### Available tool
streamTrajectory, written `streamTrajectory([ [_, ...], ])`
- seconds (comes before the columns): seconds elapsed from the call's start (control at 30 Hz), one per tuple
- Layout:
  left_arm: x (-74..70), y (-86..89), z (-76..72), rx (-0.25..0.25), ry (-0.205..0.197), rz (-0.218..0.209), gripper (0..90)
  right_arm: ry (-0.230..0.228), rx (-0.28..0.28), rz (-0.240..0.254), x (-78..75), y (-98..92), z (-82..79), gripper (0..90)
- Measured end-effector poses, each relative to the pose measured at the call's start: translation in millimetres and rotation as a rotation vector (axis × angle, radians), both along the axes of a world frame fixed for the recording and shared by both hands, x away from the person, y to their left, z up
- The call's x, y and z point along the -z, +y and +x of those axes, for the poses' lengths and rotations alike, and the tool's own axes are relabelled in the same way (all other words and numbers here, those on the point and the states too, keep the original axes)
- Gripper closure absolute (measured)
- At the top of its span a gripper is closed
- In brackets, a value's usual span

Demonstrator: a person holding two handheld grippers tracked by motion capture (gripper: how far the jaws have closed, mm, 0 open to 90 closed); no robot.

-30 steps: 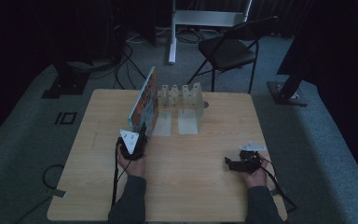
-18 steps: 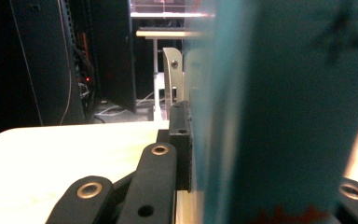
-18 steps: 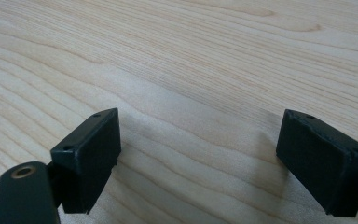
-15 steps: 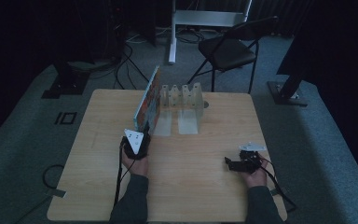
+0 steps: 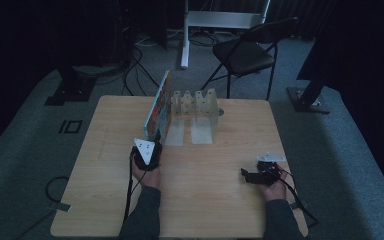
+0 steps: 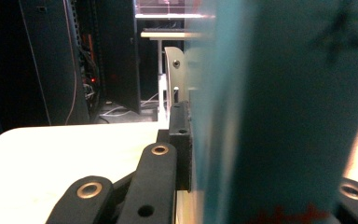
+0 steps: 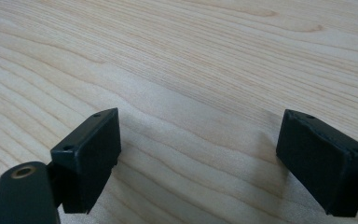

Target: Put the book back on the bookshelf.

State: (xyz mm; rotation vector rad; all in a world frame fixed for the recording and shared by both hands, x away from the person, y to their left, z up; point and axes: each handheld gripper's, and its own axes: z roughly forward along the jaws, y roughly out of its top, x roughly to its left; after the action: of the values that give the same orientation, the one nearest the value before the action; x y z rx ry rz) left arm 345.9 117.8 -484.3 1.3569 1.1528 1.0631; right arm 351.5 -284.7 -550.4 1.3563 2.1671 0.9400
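So there's a big light wooden table (image 5: 210, 200) taking up most of the high view, sitting on grey carpet with a dark folding chair (image 5: 247, 52) behind its far edge. Near the back of the table stands a pale slotted rack (image 5: 196, 102) — a row of upright dividers with two flat base plates running toward the person. Standing on edge at the rack's left end is a thin book (image 5: 159, 107) with an orange and teal cover, leaning a bit, its near corner reaching down to the left gripper (image 5: 150, 145). That gripper is clamped on the book: in the left gripper view the teal cover (image 6: 279, 116) sits right up against the inner face of the black jaw on the left, and the other jaw's linkage pokes out past the book's other side, with one of the rack's white dividers (image 6: 175, 70) just beyond. The grey three-cornered plate on top of the gripper faces up in the high view. Over on the right side of the table, well apart from the book and rack, the right gripper (image 5: 250, 176) lies low over bare wood — its jaws are spread wide with nothing between them but wood grain (image 7: 200, 140).
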Motion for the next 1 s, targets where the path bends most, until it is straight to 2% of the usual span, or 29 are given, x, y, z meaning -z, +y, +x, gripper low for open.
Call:
streamTrajectory([
  [1.0,4.5,-1.8,1.8,-0.018,-0.010,-0.001,81.1,0.000,-0.002,-0.001,0.0,0.2,-0.3,13.3],
])
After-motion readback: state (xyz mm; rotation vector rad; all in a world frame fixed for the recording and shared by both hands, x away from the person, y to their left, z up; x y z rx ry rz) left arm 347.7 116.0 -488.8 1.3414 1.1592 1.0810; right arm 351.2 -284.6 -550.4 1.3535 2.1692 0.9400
